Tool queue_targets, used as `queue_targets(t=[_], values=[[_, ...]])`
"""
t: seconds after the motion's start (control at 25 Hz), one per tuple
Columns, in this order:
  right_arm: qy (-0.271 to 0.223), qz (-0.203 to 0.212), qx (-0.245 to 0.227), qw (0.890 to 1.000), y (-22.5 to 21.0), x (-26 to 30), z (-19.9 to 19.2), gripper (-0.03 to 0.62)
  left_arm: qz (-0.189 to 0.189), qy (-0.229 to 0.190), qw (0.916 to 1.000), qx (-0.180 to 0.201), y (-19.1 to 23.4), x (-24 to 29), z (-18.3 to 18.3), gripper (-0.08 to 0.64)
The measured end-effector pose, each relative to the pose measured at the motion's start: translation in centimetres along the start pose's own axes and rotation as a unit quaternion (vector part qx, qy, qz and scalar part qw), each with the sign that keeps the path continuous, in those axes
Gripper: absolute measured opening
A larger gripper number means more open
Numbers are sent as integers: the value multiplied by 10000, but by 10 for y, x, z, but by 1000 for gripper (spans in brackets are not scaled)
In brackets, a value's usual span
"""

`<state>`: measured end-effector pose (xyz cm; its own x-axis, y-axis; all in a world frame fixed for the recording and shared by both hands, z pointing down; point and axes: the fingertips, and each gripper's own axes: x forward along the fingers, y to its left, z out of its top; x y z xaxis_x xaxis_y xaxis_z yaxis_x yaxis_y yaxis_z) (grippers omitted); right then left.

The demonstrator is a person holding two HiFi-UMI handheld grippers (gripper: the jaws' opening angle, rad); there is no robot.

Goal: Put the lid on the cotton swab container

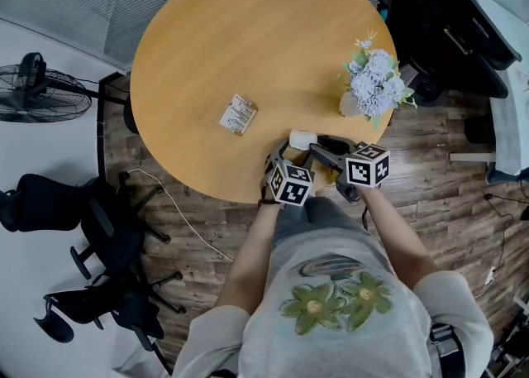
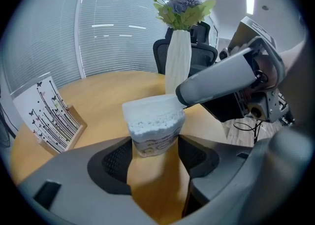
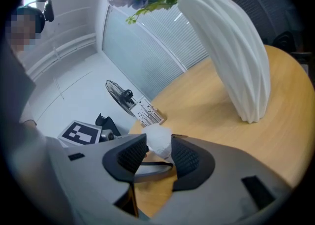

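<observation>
Round wooden tabletop [image 1: 248,37], flower vase [image 2: 178,66] behind the work, which sits at the near edge. My left gripper [image 2: 155,145] clamps the base of the cotton swab container [image 2: 153,133], which stands upright on the wood. My right gripper [image 3: 158,146] grasps the lid [image 2: 147,107], which rests on the container's mouth, slightly askew as far as I can judge.

Step in hand: seating the lid. Next move likely needs a level, even push down while the left steadies, then release.
</observation>
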<state>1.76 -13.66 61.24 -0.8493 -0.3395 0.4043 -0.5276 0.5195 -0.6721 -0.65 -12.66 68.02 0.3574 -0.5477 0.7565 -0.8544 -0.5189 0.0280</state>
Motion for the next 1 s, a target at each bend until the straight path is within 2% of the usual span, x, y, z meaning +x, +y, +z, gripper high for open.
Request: queue_targets(t=[0.12,1.0], values=[[48,-85,-1,10000,-2,1,-1,160,111,40,9999,89,5,-1,-2,241],[238,-348,215,9989,-16,3,-9,160,111,117,9998,134,6,0,-4,225]])
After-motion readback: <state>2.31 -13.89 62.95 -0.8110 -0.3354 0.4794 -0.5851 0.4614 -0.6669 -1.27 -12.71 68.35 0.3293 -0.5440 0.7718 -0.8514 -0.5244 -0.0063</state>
